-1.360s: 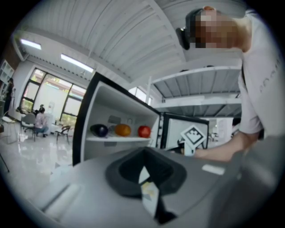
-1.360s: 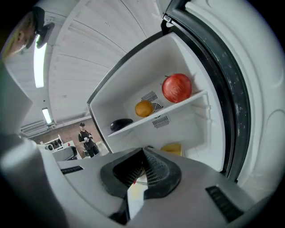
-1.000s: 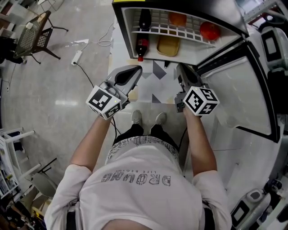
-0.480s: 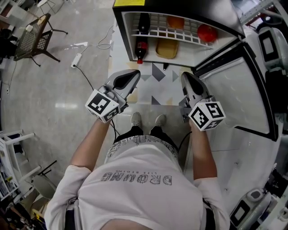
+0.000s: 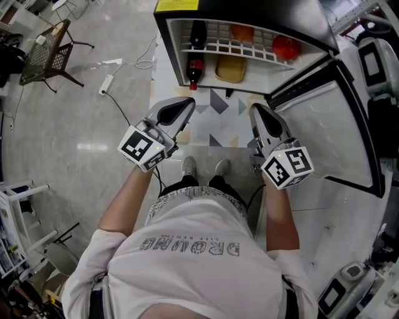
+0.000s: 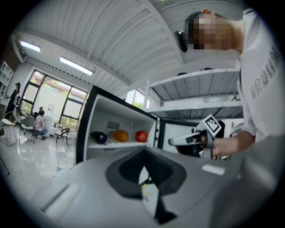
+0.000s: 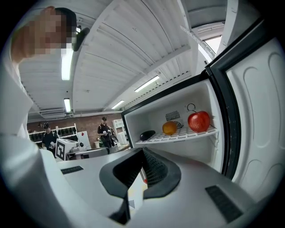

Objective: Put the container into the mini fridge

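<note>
While the mini fridge (image 5: 262,11) stands open, its door (image 5: 324,124) swung right, the left gripper (image 5: 187,103) and right gripper (image 5: 257,109) hang before it, jaws together on nothing. The container (image 5: 230,70) lies inside under the wire shelf (image 5: 265,51), beside a bottle (image 5: 194,66); an apple (image 5: 286,46) sits above.

Wire fridge shelf (image 5: 252,50) w/ dark item (image 5: 199,29), orange (image 5: 242,29), red apple (image 5: 286,47); below, tan container (image 5: 230,69) + bottle (image 5: 194,66).
</note>
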A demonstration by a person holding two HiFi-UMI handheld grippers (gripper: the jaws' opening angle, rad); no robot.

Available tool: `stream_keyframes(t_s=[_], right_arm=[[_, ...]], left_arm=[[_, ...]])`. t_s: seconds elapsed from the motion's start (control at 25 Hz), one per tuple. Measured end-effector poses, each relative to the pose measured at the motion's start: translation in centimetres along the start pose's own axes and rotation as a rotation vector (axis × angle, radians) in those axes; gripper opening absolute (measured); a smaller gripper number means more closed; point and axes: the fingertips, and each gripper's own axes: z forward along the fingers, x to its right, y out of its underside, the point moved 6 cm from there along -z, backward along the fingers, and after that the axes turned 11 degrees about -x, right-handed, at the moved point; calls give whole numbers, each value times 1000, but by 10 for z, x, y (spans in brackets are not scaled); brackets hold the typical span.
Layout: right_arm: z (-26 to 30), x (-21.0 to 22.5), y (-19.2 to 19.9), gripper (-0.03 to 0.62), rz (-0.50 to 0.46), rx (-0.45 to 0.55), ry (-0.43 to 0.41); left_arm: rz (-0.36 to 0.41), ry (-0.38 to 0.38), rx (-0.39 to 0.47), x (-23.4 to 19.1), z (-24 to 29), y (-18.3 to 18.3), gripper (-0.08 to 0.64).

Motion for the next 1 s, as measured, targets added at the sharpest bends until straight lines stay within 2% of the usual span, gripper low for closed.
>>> stream_keyframes(t_s=[1.0], right_arm=[[7,3,-5,0,-38,-26,-24]], left_arm=[[-2,-6,3,-1,10,-3,5]])
